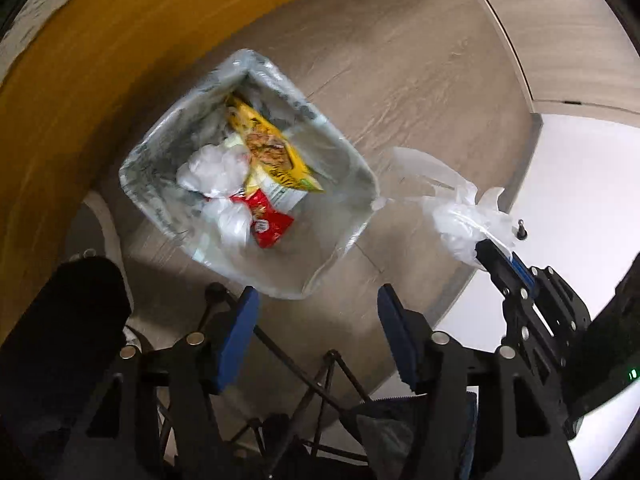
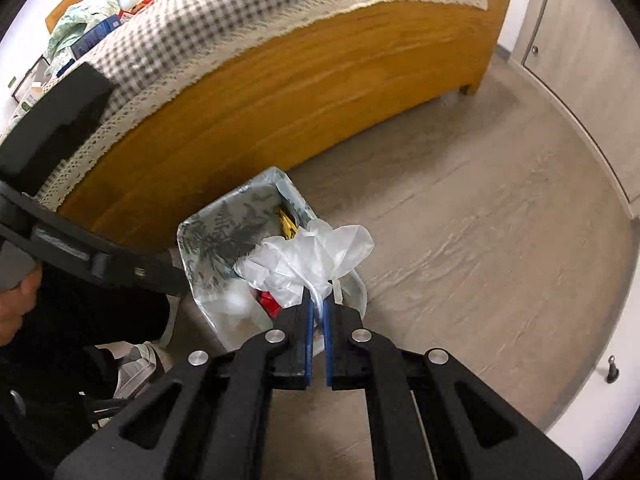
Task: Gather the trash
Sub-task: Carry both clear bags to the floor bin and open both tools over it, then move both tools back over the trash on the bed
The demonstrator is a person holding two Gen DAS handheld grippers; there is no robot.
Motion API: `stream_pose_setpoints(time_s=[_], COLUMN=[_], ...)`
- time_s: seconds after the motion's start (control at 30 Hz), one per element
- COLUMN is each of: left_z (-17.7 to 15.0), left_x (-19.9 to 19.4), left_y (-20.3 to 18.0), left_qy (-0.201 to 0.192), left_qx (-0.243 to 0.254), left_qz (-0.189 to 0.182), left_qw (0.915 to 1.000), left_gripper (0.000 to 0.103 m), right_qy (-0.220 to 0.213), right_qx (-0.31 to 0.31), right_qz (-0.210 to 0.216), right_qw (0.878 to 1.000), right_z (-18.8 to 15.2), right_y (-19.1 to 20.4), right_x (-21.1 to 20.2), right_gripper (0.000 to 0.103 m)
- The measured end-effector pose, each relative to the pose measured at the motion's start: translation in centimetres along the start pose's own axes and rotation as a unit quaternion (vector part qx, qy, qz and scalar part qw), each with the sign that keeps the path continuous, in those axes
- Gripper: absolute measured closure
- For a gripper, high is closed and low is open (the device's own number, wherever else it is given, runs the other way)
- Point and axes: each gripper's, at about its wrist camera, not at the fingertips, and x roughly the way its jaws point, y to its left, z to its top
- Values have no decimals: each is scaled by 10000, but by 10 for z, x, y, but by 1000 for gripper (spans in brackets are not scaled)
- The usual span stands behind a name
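A small bin [image 1: 156, 160] lined with a clear bag stands on the floor beside the bed. Inside lie a yellow wrapper [image 1: 272, 144], a red wrapper [image 1: 268, 220] and crumpled white plastic [image 1: 212, 172]. My left gripper [image 1: 318, 308] hovers over the bin's near edge, open, with nothing between its blue pads [image 1: 240, 332]. To the right, my right gripper [image 1: 486, 250] is shut on a crumpled clear plastic bag [image 1: 456, 216]. In the right wrist view that bag [image 2: 308, 256] hangs from the right gripper [image 2: 318, 300] just above the bin [image 2: 224, 232].
A wooden bed frame [image 2: 280, 96] with a checked cover [image 2: 240, 12] runs behind the bin. Grey wood-look floor [image 2: 480, 240] stretches to the right. A door stop [image 2: 612, 368] stands near the white wall. A person's hand [image 2: 16, 300] and shoe [image 2: 136, 360] are at the left.
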Motion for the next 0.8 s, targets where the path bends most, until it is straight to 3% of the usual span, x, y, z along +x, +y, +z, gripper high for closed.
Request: stream_pose_setpoints(time_s=[0.33,0.4,0.43,0.47,0.6,0.8], left_z=[-13,-20,-24,-26,-37,-39], left_x=[-86,-92,-94,-95,-98,-102], left_y=[55,58,58,58,60,62], left_qy=[-1000,-1106,-1155,-1195,-1262,-1439], left_qx=[-552,-476,-423,-378,-229,-69], left_qz=[-305,-325,-326,-327,-249,-341], left_qw=[9930,9922,9919,9916,9914,9890], left_gripper=[44,44,44,44,44,39], right_qy=[576,720,900,1075,1288,1055], right_qx=[-208,-58,114,299,1183,914], right_qz=[203,128,83,-23,-52,-329], right_qw=[9979,9973,9958,9938,9846,9897], right_z=[-10,-13,-16,-16,-19,-5], right_y=[24,21,17,12,-16,-12], right_x=[47,66,81,94,112,89], right_gripper=[98,83,47,35,35,35])
